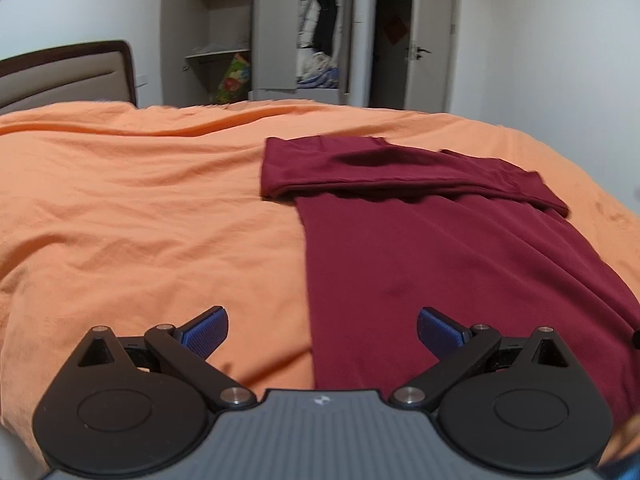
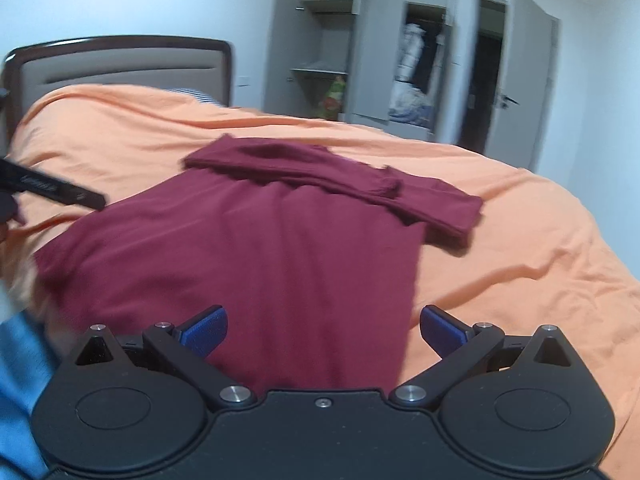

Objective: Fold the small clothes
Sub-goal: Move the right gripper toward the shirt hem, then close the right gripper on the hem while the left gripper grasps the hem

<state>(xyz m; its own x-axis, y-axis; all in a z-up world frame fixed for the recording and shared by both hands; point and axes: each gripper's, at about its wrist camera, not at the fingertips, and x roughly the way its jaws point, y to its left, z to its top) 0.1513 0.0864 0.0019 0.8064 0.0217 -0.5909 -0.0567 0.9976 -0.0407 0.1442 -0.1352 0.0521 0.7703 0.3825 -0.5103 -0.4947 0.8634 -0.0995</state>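
Observation:
A dark red garment (image 1: 440,264) lies flat on the orange bedspread (image 1: 140,208), with both sleeves folded across its far end in a thick band (image 1: 380,172). My left gripper (image 1: 322,330) hovers open over the garment's near left edge, blue pads (image 1: 208,332) wide apart and empty. In the right wrist view the same garment (image 2: 260,264) fills the middle, its folded sleeves (image 2: 340,180) at the far end. My right gripper (image 2: 323,330) is open above the garment's near right edge, holding nothing. Part of the left gripper's black body (image 2: 52,190) shows at the left.
The bed's padded headboard (image 2: 120,68) stands at the far left. Behind the bed an open grey wardrobe (image 1: 304,36) holds hanging and piled clothes. A door (image 2: 528,80) stands open at the right. A blue sleeve (image 2: 20,380) shows at the lower left.

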